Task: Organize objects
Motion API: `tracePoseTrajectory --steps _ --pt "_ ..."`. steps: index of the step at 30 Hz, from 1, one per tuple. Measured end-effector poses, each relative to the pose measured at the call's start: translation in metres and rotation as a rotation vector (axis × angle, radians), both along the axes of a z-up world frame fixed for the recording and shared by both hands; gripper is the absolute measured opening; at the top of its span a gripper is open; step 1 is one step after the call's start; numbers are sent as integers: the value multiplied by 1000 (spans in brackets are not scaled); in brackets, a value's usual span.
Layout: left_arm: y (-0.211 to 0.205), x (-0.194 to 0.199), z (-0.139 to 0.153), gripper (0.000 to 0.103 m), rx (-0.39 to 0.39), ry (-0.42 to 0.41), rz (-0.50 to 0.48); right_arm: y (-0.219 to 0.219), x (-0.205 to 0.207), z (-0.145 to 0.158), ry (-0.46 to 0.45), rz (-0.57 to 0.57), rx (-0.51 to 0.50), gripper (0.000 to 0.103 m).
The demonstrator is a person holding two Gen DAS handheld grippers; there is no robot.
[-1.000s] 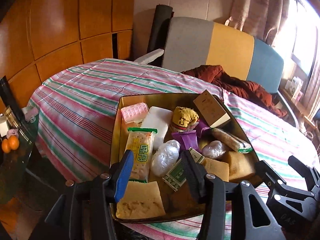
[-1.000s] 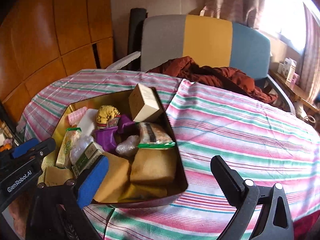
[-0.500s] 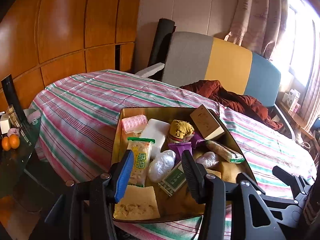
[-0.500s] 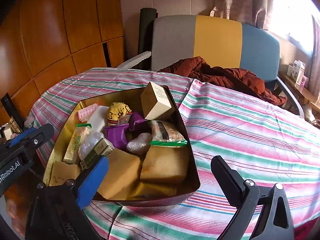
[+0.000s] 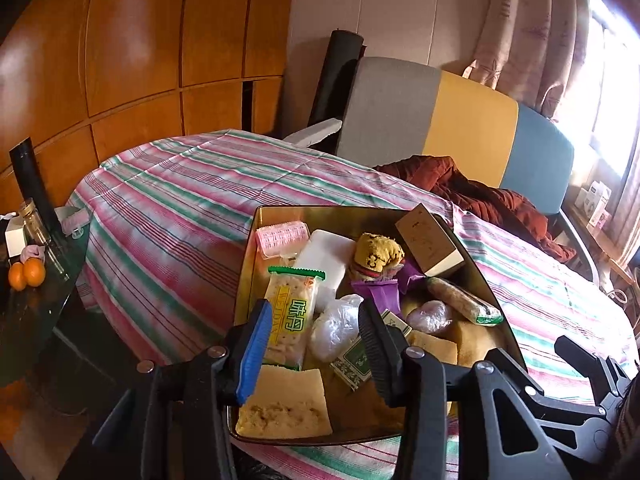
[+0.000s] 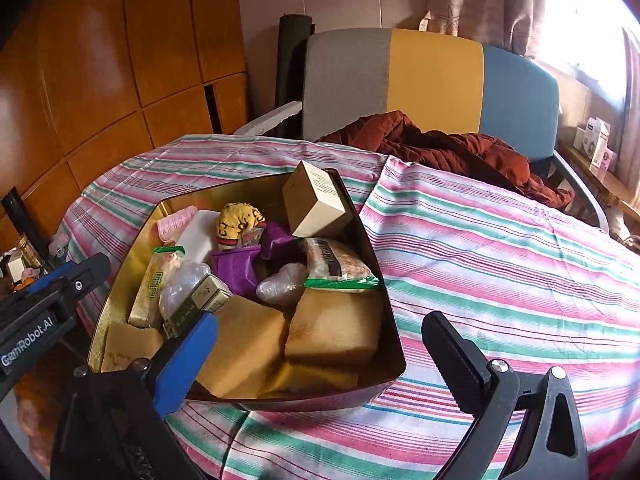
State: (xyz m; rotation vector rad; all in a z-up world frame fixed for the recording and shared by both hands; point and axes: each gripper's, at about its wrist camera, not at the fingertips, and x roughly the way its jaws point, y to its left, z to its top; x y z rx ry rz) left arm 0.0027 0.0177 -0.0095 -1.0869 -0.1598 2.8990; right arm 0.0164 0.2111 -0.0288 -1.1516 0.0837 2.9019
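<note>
here, over a striped tabletop [image 6: 500, 248], two hand-held grippers hang above a gold tin [image 6: 124, 280] crammed with snacks, neither carrying anything. the left gripper [image 5: 316, 348] has just been narrowing its jaws to a modest gap, with nothing pressed between them, though a clear-wrapped bundle [image 5: 334, 334] and a green-and-yellow biscuit packet [image 5: 290, 316] show through that gap, lower in the tin. the right gripper [image 6: 320, 356] has its jaws spread wide and empty over the tin's near corner, above the tan sponge-like blocks [image 6: 332, 332]. inside the tin, a pink roller [image 5: 280, 236] lies at about eleven o'clock, a tan carton [image 5: 430, 240] leans on the rim at one o'clock, and a purple wrapper [image 5: 380, 292] fills the middle. the step in hand looks like choosing a first item to lift out. doing it well probably means reopening the left jaws before descending, taking a top-lying piece such as the biscuit packet across its narrow width, and squeezing lightly since the contents look crushable. the bare cloth at three o'clock of the tin offers room to sort.
</note>
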Motion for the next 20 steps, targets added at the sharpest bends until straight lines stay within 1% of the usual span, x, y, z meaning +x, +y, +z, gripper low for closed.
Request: tracePoseTrajectory --steps 4,7,12,14,18,20 --pt "0 -1 -1 45 -3 0 -5 -2 -1 0 -2 1 5 103" --pt "-2 -3 -3 45 6 -19 -6 -4 -1 0 -7 2 11 103" --pt "-8 -8 -8 45 24 -35 21 -6 -1 -1 -9 8 24 103" --pt "-8 -6 -6 45 -7 -7 32 -7 -2 -1 -8 8 26 103" --pt "-7 -5 -5 45 -18 16 26 -7 -2 -1 -14 6 25 103" --pt "-8 -6 -5 45 -2 5 17 -7 -2 -1 -12 5 27 103"
